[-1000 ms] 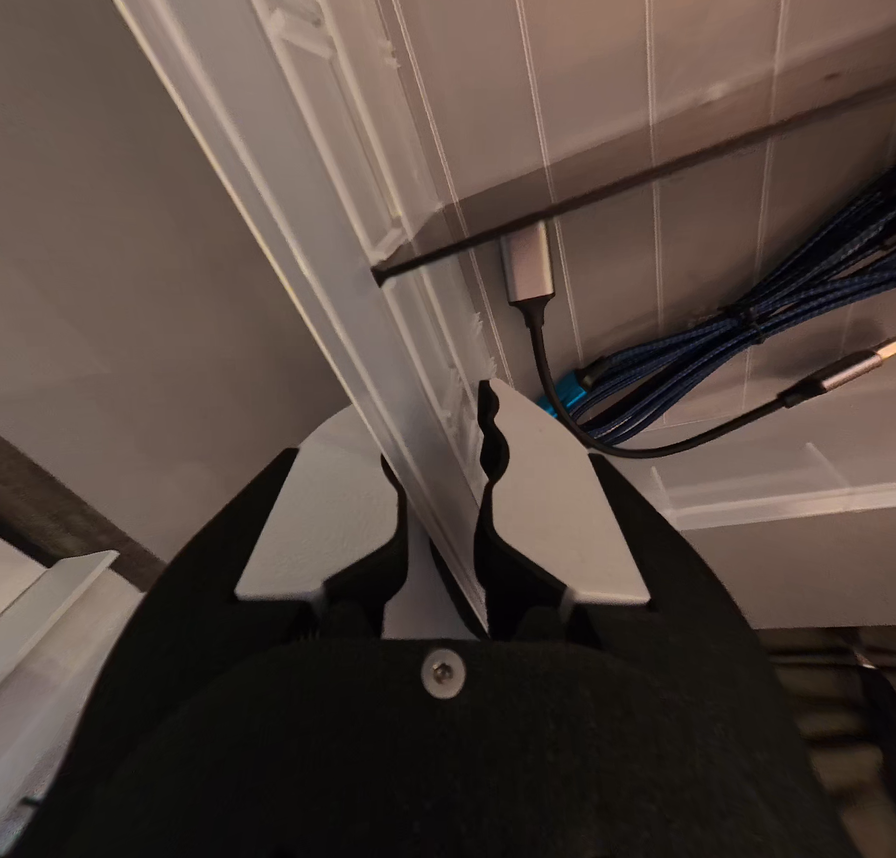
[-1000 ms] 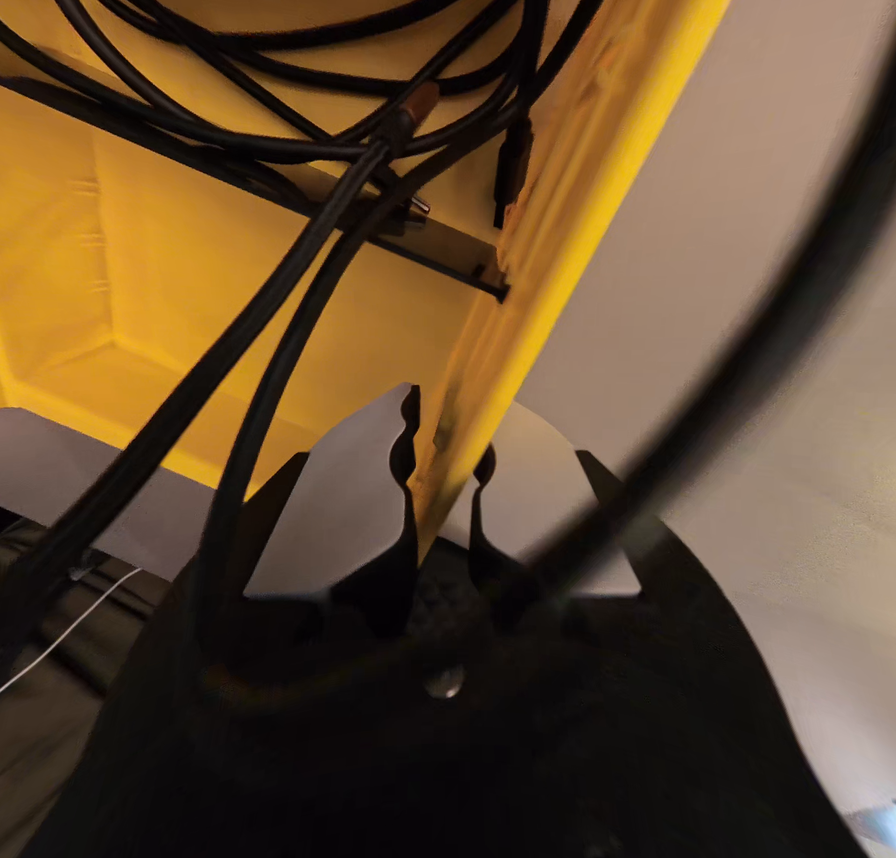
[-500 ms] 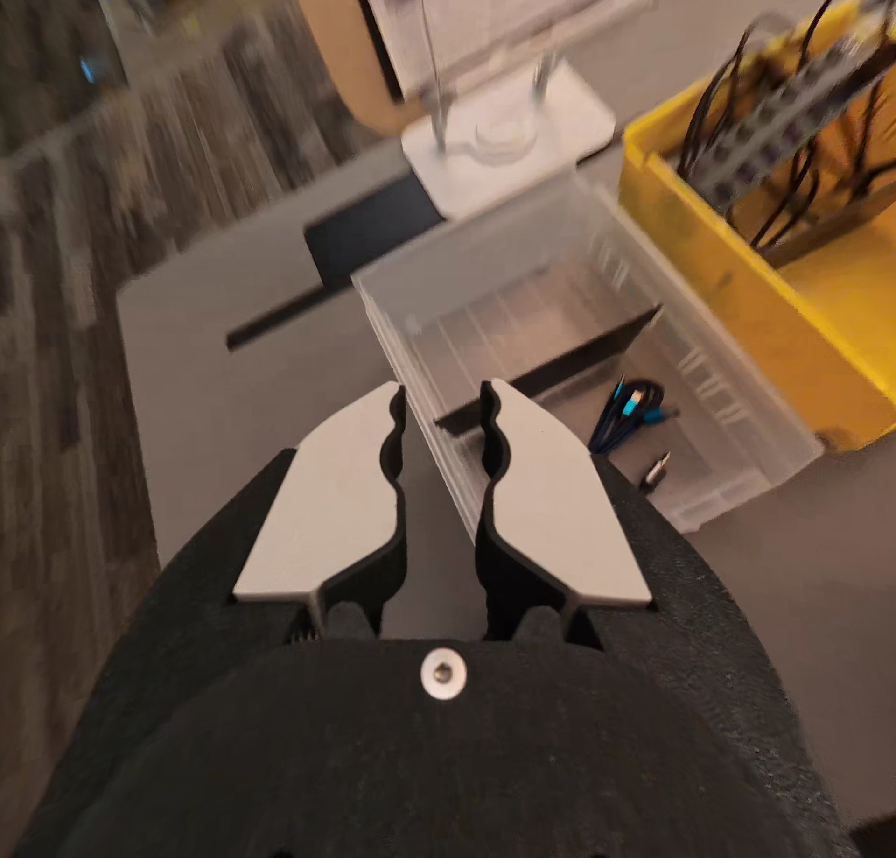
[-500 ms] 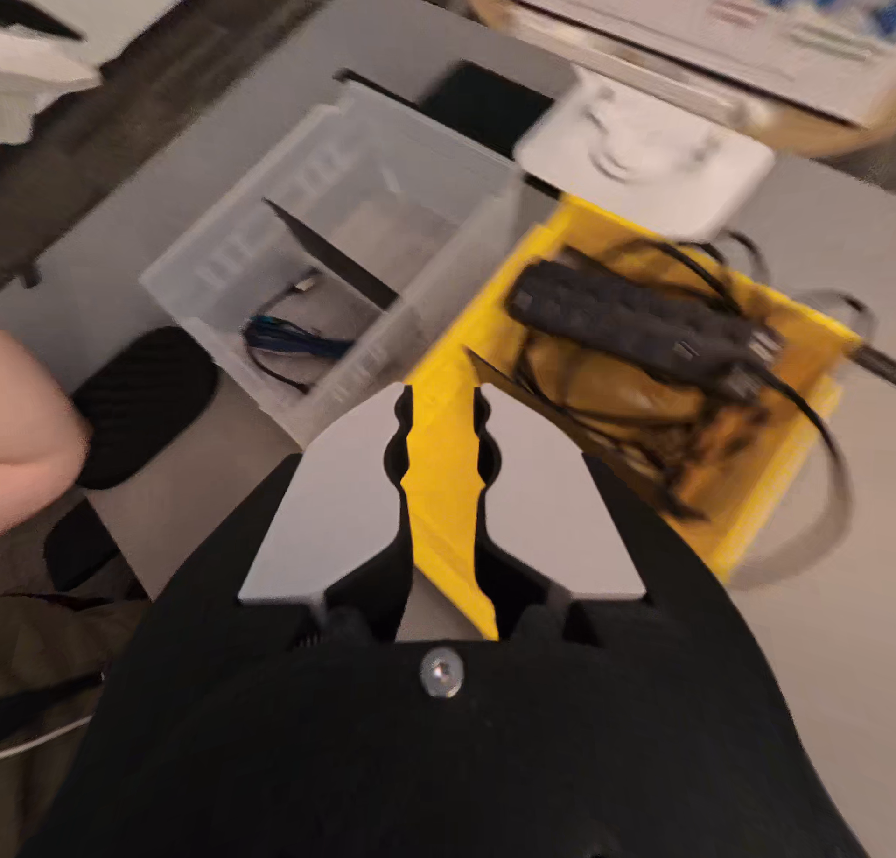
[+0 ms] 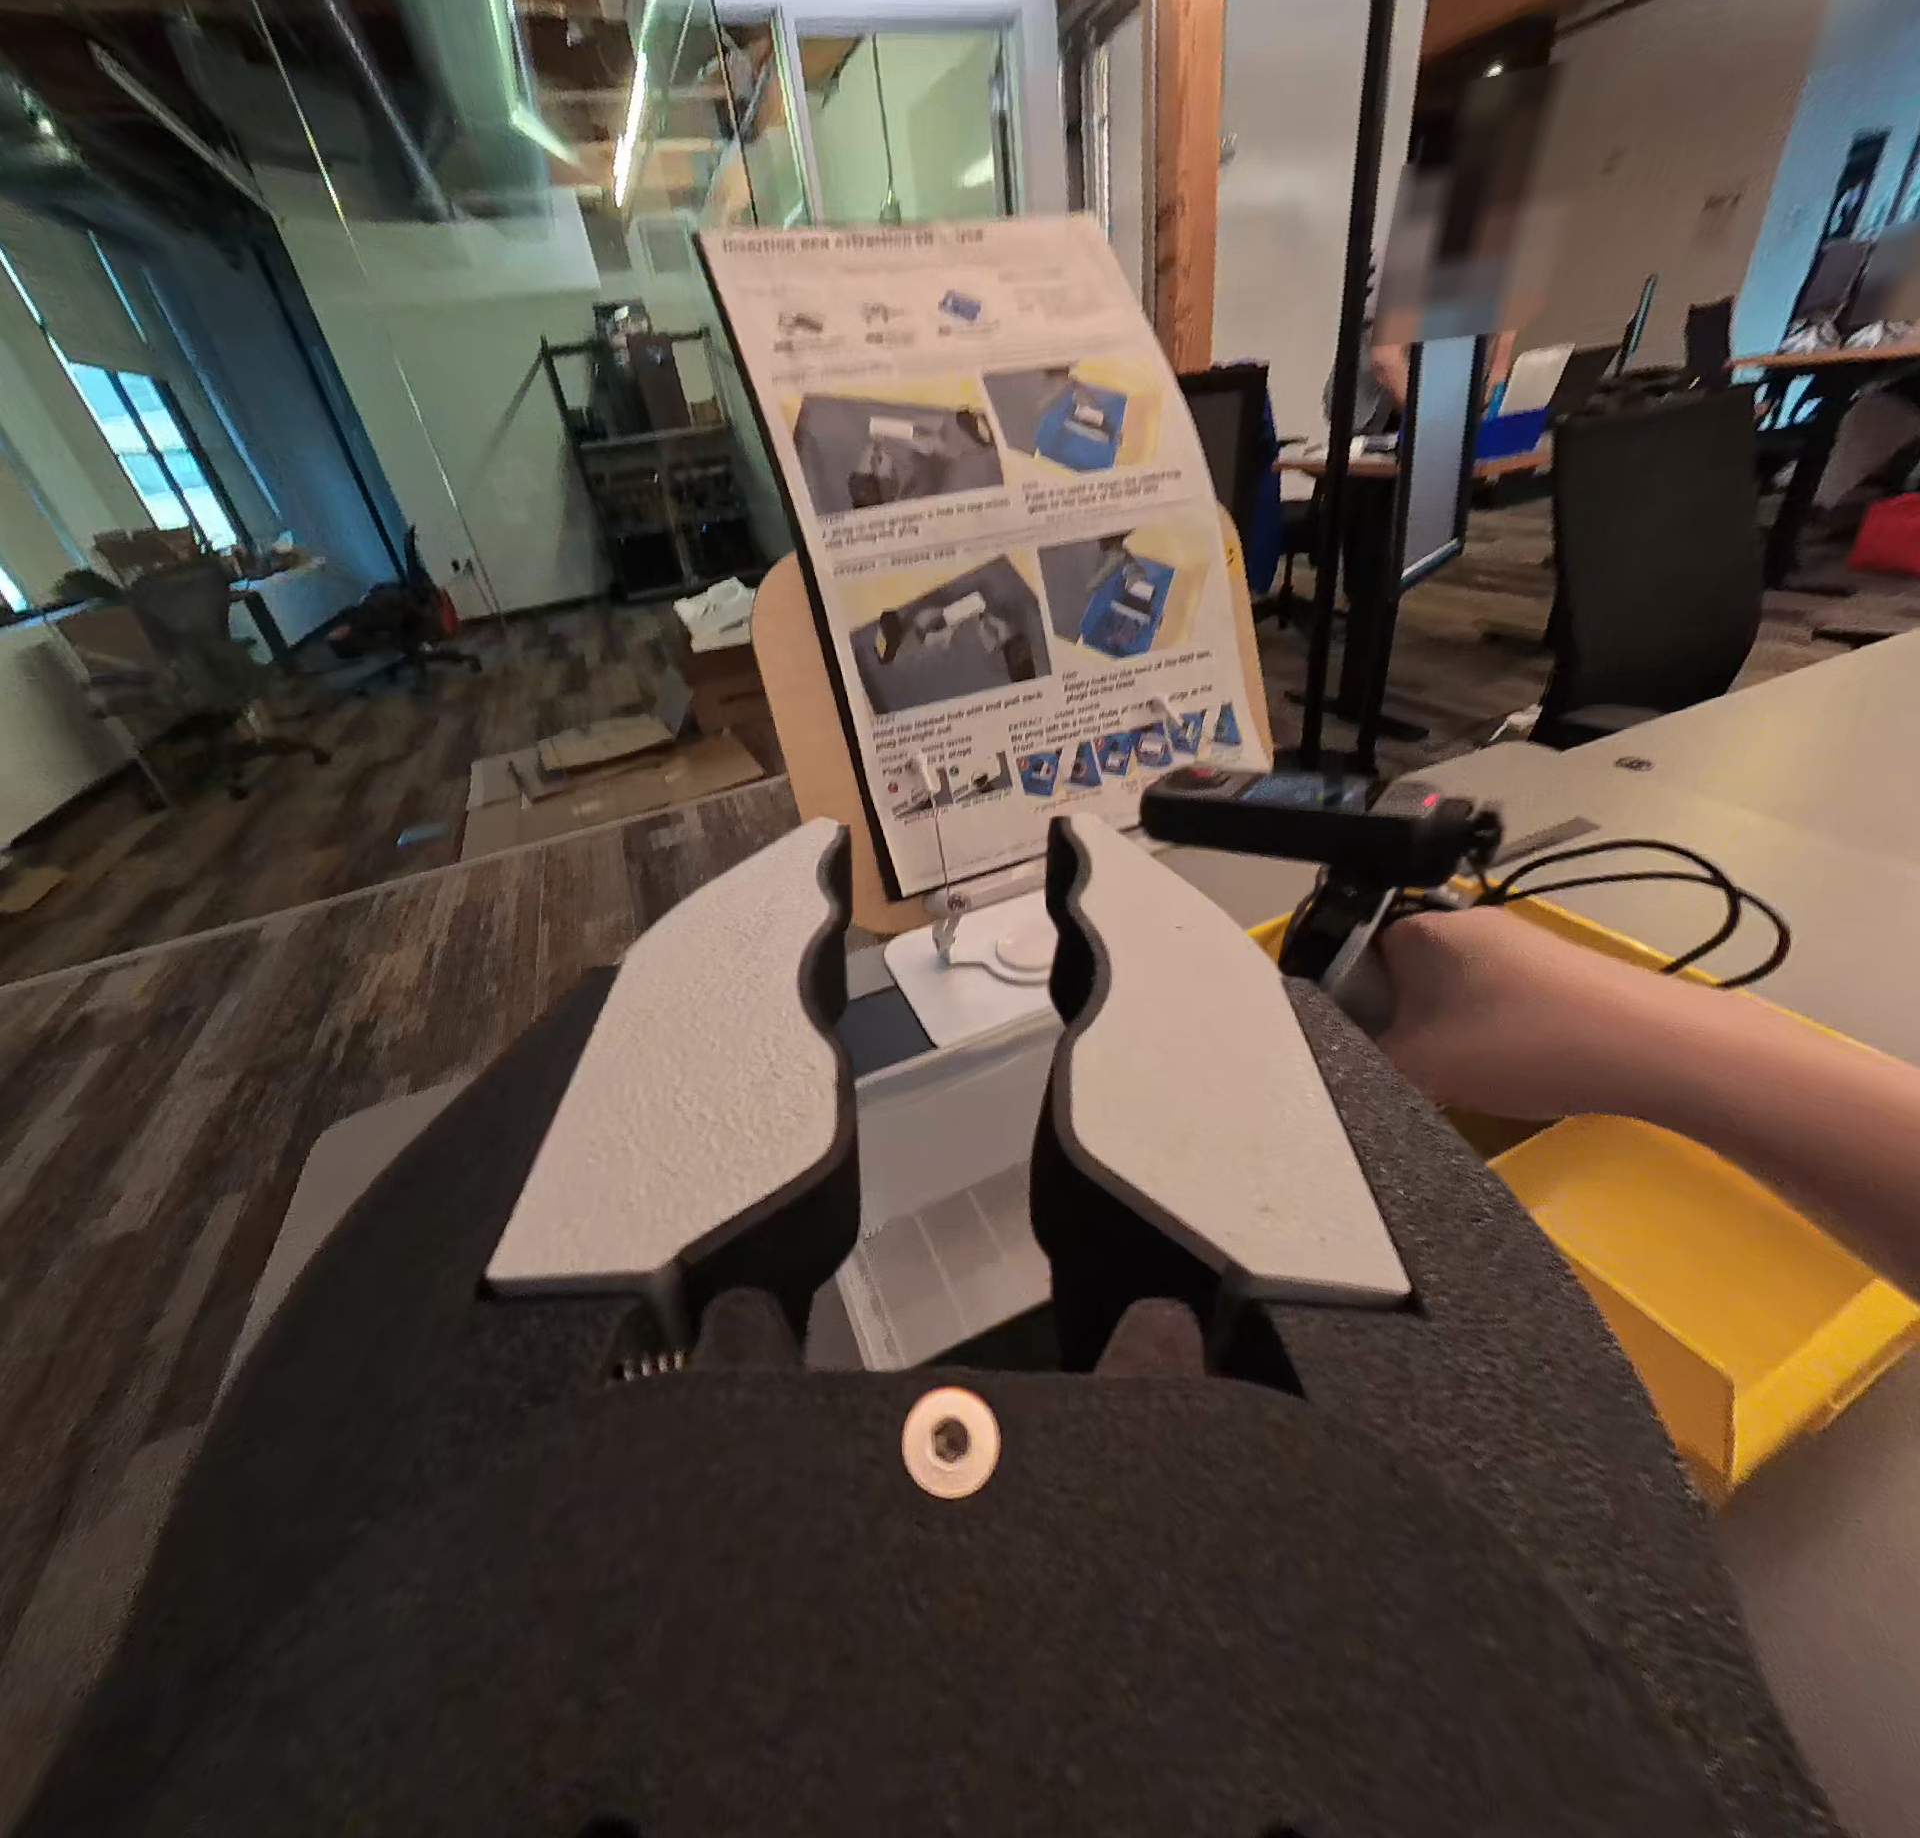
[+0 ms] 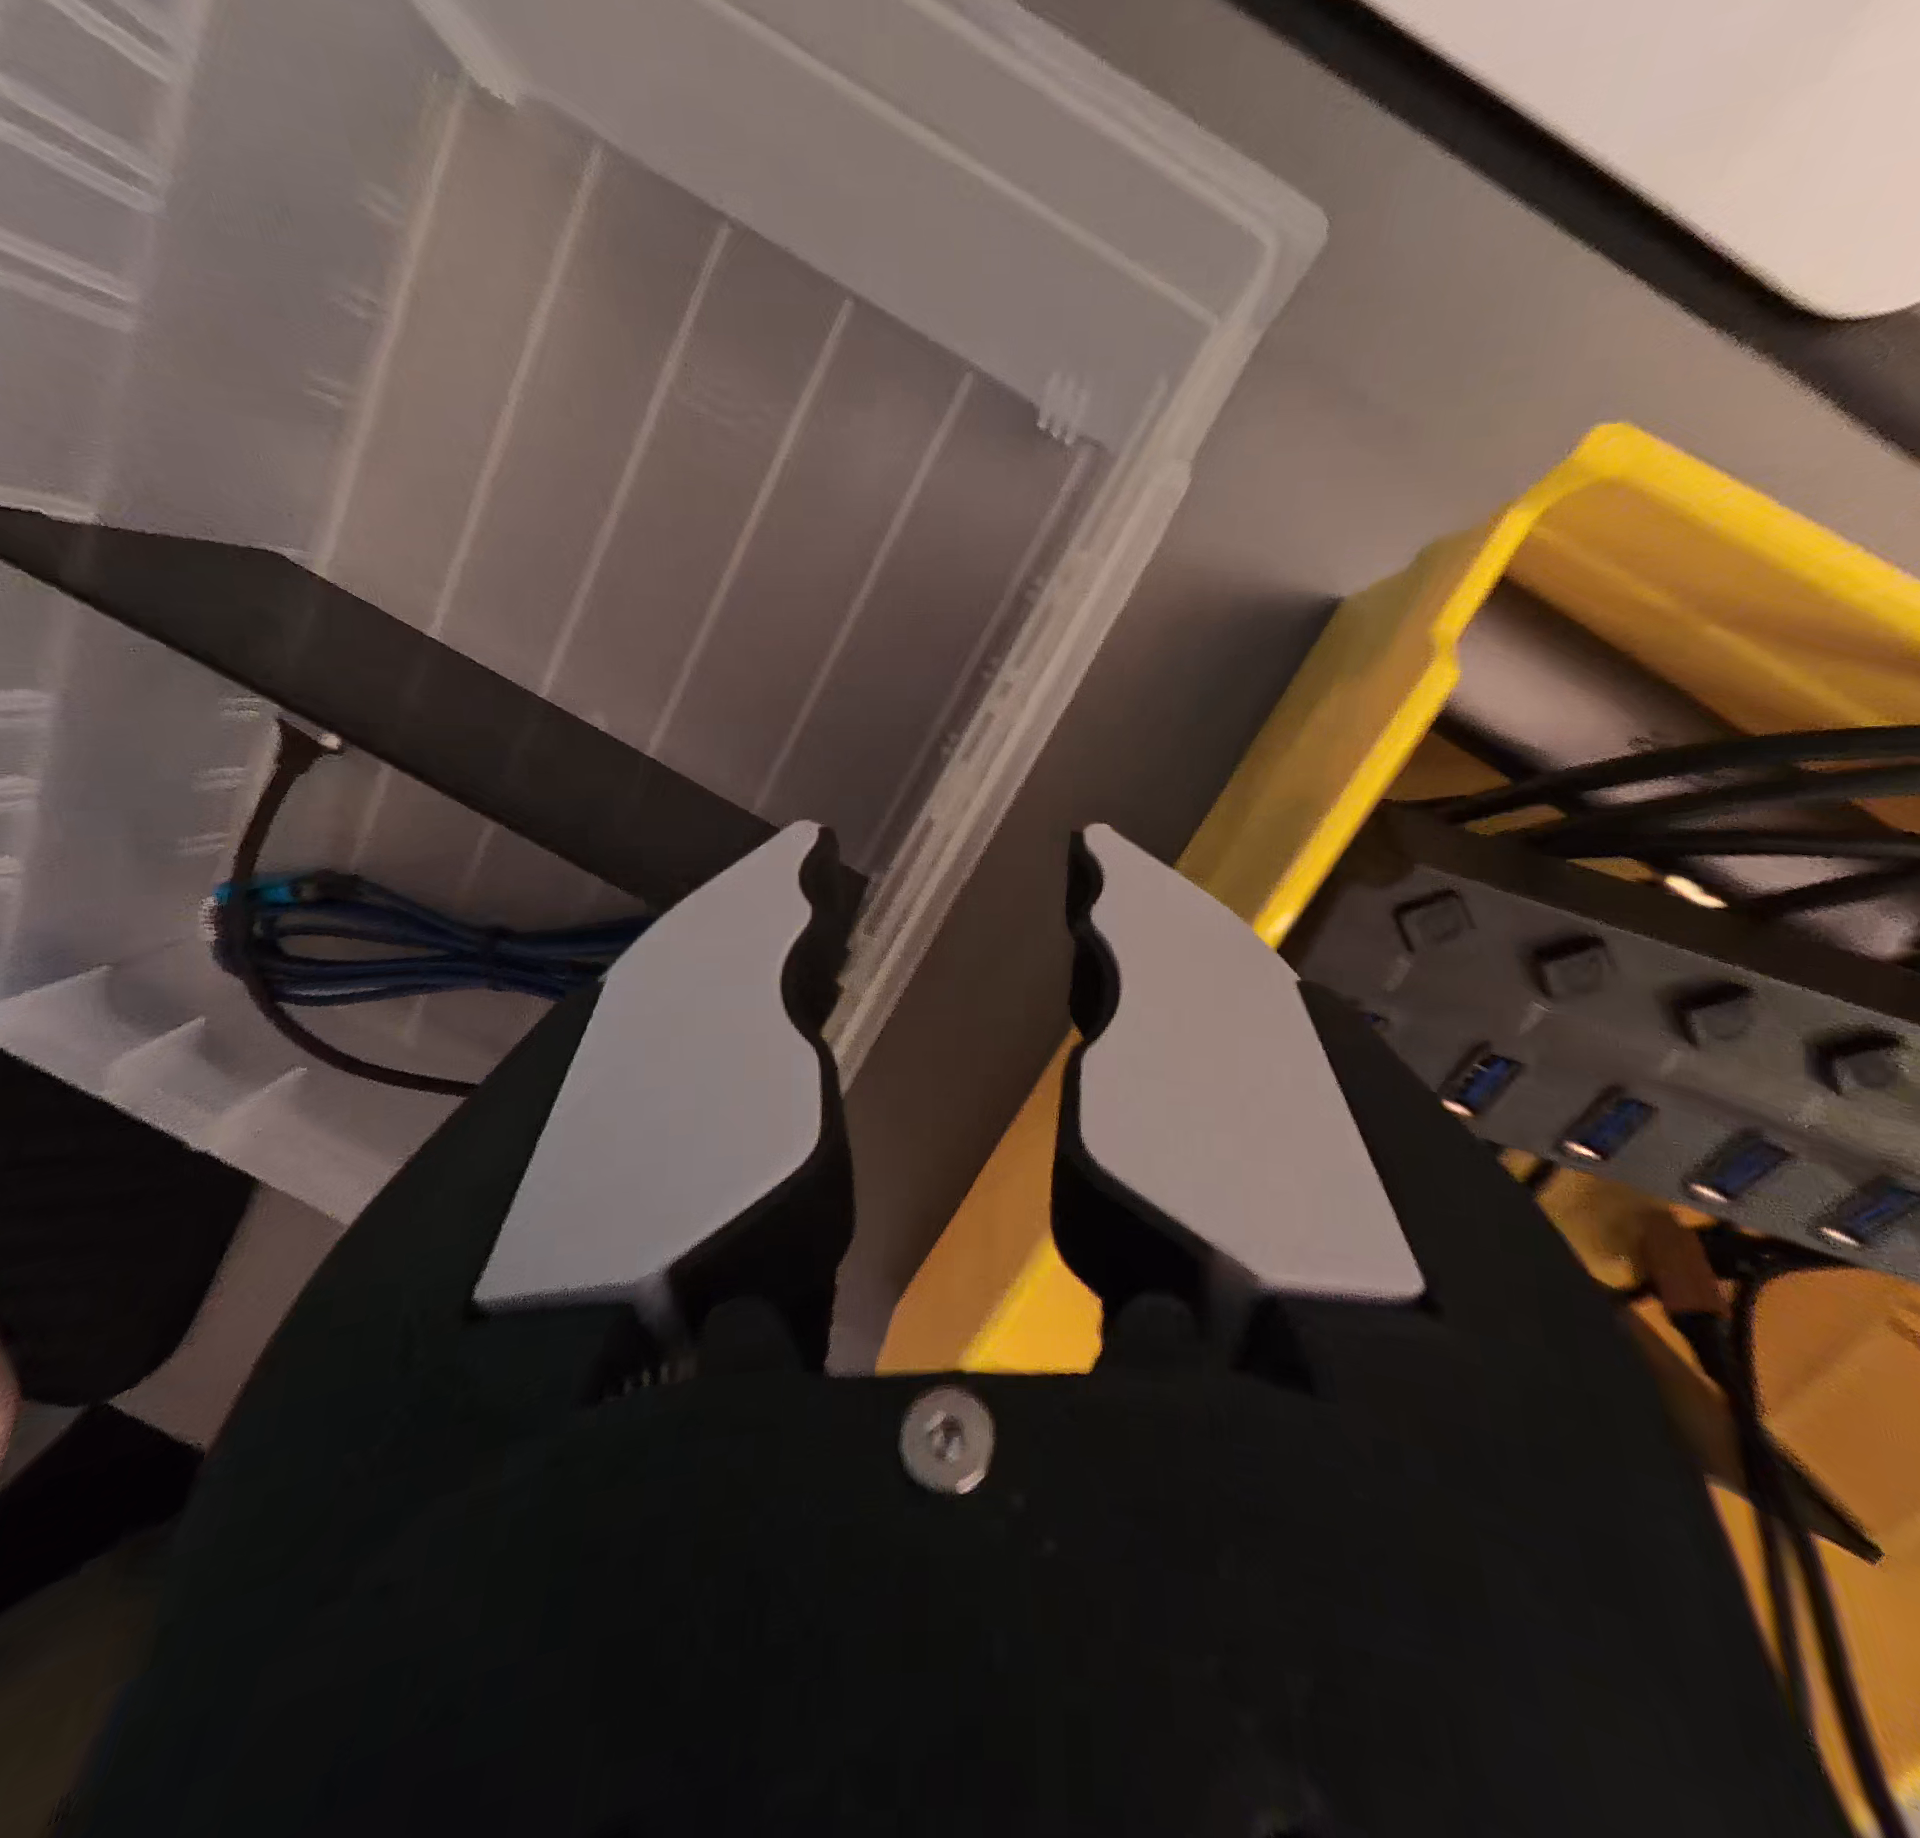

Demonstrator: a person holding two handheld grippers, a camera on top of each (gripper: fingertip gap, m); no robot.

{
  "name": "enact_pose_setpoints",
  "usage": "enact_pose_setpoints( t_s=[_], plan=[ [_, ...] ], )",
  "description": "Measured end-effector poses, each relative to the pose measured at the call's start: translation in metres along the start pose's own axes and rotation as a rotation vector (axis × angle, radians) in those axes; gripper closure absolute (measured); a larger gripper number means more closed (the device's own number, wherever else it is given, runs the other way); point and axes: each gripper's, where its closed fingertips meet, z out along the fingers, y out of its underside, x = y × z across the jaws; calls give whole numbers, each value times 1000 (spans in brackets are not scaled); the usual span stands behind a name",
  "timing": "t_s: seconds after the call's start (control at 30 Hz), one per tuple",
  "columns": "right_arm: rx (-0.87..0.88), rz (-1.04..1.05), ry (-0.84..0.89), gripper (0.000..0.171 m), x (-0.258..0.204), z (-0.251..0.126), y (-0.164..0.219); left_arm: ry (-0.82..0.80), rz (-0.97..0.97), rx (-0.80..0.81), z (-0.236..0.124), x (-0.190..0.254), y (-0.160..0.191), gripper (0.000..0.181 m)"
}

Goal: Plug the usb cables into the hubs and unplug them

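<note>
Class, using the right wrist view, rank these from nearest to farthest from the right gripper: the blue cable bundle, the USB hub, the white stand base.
1. USB hub, just right, in the yellow bin.
2. Blue cable bundle, left, in the clear bin.
3. White stand base, top right, far beyond the right gripper.

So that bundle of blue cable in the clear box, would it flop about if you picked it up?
Probably a little. The blue cable bundle looks braided and coiled tightly, so it should lift as one clump, with its loose ends drooping. It seems light. The thin black cable looping around it might snag or drag along.
</note>
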Motion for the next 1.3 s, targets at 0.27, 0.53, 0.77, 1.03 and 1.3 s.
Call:
enact_pose_setpoints(
  t_s=[0.27, 0.53, 0.77, 1.03, 1.3],
  plan=[
    [-168, 175, -24, 158, 3, 42, 0, 11, 41, 8, 0, 6, -1, 148],
    [-257, 205, 13, 163, 1, 50, 3, 34, 76, -29, 5, 13, 6, 151],
    [-225, 224, -70, 164, -11, 34, -11, 28, 92, -22, 3, 14, 5, 152],
    [-243, 71, 59, 164, -5, -35, -33, 59, 84, -16, -10, 23, -2, 152],
    [-60, 134, -51, 164, 40, -166, -50, 115, 74, 32, -22, 43, -14, 151]
  ],
)
